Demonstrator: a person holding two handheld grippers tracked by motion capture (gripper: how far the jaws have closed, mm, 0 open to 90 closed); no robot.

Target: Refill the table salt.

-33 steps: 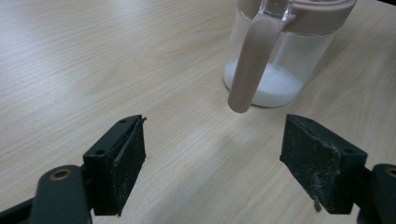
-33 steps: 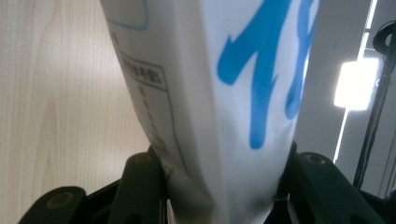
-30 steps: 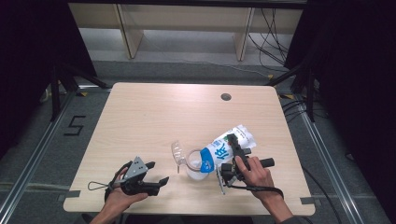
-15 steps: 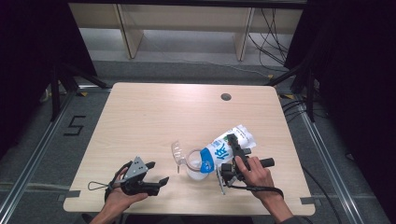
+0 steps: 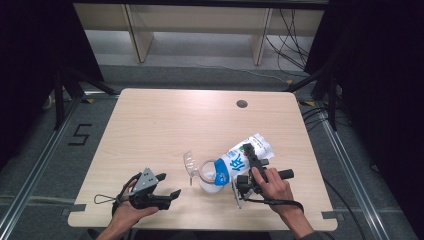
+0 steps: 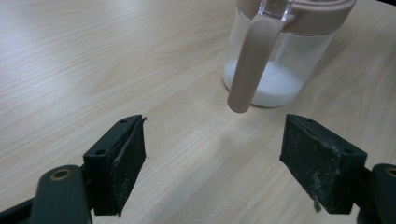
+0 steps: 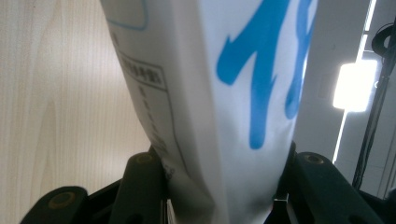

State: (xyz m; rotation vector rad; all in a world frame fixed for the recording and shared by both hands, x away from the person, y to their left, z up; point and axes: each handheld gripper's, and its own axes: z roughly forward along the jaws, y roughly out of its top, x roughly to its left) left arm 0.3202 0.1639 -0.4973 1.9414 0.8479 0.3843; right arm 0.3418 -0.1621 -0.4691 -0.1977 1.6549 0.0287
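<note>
Right gripper (image 5: 248, 165) is clamped on a white bag (image 5: 245, 156) with blue print, tilted with its mouth over the clear jar (image 5: 209, 178) at the near middle of the table (image 5: 165, 125). The jar holds white powder at the bottom; its lid (image 5: 190, 163) is flipped open. Left gripper (image 5: 165, 187) rests near the table's front left edge, jaws wide apart with nothing between them, pointing at the jar.

left gripper (image 5: 167, 192) low, jaws wide apart; right gripper (image 5: 248, 165) clamped, tilted.
</note>
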